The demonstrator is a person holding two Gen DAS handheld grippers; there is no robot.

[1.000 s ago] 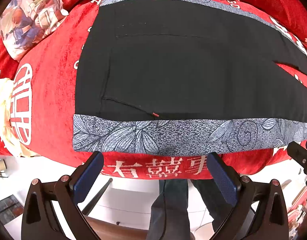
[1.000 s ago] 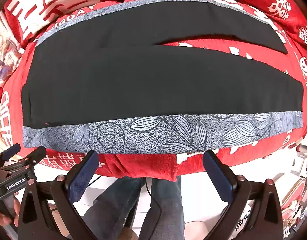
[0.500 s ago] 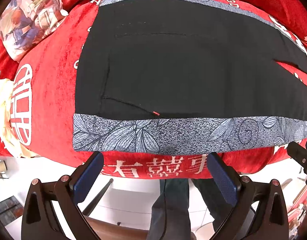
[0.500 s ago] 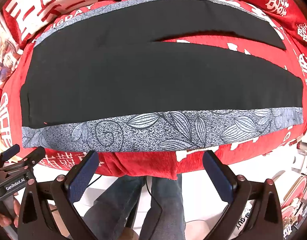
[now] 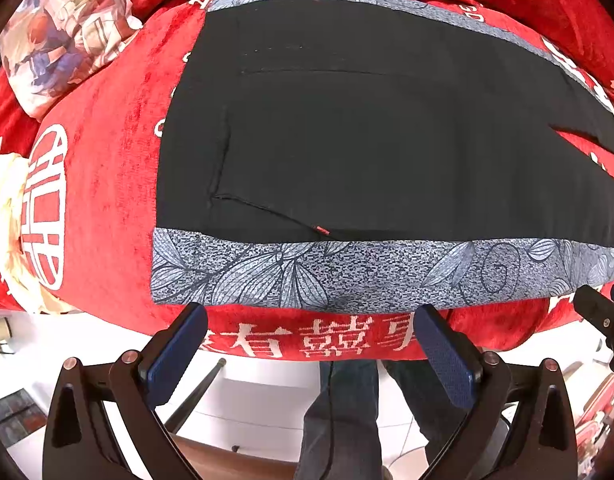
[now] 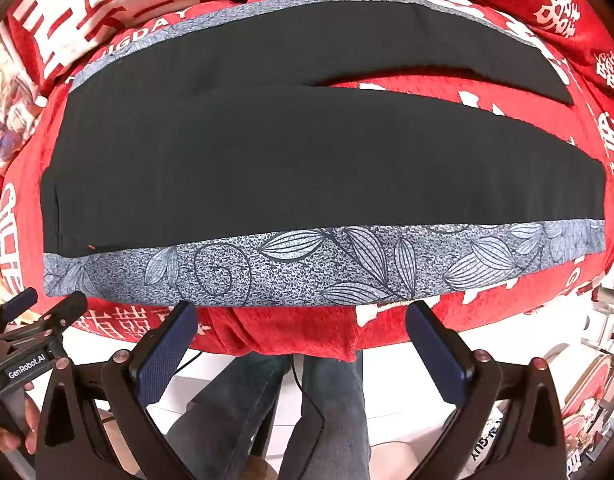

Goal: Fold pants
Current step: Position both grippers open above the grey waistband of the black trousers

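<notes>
On the red blanket (image 5: 107, 184) we see black pants (image 5: 387, 140) spread flat (leaf-print side stripe nearest); left gripper (image 5: 311, 340) and right gripper (image 6: 303, 336) gape wide, holding nothing.

You've got a red plush blanket (image 5: 107, 208) with white characters covering the surface, bunched up at 12 o'clock. Patterned cushion (image 5: 63, 36) sits at 10 o'clock in the left view, cream cloth (image 5: 3, 216) at 9. Your jeans-clad legs (image 6: 331, 408) and white floor (image 5: 259, 400) show at 6 o'clock.
</notes>
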